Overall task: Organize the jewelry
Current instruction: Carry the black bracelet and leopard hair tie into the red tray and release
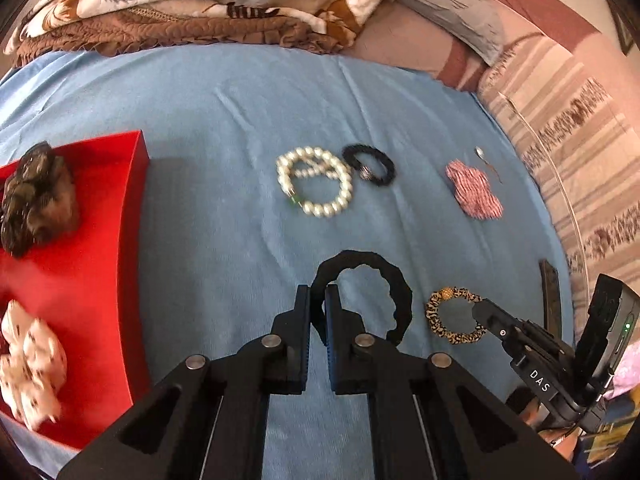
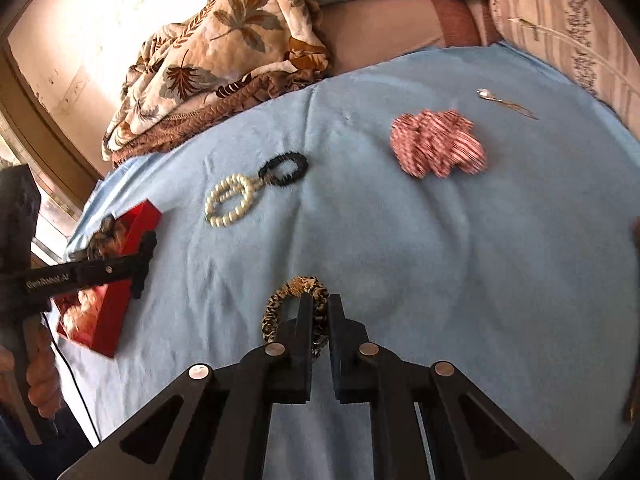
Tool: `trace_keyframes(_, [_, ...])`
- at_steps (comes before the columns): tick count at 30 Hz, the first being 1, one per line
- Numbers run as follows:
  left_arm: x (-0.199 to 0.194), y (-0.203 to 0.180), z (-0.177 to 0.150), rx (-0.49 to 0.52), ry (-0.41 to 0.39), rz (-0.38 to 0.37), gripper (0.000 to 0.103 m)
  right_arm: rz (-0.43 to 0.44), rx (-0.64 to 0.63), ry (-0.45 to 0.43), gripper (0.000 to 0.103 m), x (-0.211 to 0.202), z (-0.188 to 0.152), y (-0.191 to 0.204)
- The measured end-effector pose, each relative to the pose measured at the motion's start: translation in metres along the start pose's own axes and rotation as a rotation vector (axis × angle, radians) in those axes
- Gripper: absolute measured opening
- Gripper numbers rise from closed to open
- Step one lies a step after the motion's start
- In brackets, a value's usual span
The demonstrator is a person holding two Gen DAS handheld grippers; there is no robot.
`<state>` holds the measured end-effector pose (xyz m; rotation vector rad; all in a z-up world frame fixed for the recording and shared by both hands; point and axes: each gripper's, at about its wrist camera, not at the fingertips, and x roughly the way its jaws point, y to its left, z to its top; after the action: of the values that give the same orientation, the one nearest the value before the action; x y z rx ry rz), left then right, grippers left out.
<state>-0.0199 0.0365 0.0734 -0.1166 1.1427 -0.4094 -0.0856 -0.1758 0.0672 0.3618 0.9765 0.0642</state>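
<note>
Both grippers were pinching soft bands over the blue cloth [image 1: 240,92], the left gripper [image 1: 318,300] a black scrunchie [image 1: 368,268] right of the red box [image 1: 132,216], the right gripper [image 2: 320,312] a leopard-print scrunchie [image 2: 288,292], either of which could slip free since only a thin edge was caught.

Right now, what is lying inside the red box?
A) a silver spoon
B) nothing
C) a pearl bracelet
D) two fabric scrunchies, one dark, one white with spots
D: the left wrist view shows a dark scrunchie and a white spotted scrunchie in the red box.
</note>
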Motion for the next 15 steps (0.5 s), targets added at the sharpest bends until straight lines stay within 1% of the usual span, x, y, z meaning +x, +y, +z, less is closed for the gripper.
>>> trace_keyframes(2, [0.002,-0.005,-0.010,0.021,0.005,-0.002,0.006,-0.026,-0.013,-0.004,0.008,-0.008,-0.012,0.000])
trace_keyframes(6, [0.009,-0.015,-0.027,0.061,0.018,0.022,0.007,-0.084,-0.039,-0.024,0.008,-0.018,-0.025,0.000])
trace_keyframes(8, [0.015,-0.016,-0.031,0.068,0.029,0.054,0.007,-0.096,-0.053,-0.034,0.010,-0.020,-0.029,0.000])
trace_keyframes(13, [0.027,-0.018,-0.036,0.075,0.053,0.102,0.007,-0.109,-0.059,-0.047,0.011,-0.019,-0.032,-0.002])
trace_keyframes(15, [0.030,-0.019,-0.036,0.078,0.054,0.118,0.007,-0.107,-0.047,-0.050,0.014,-0.019,-0.032,-0.005])
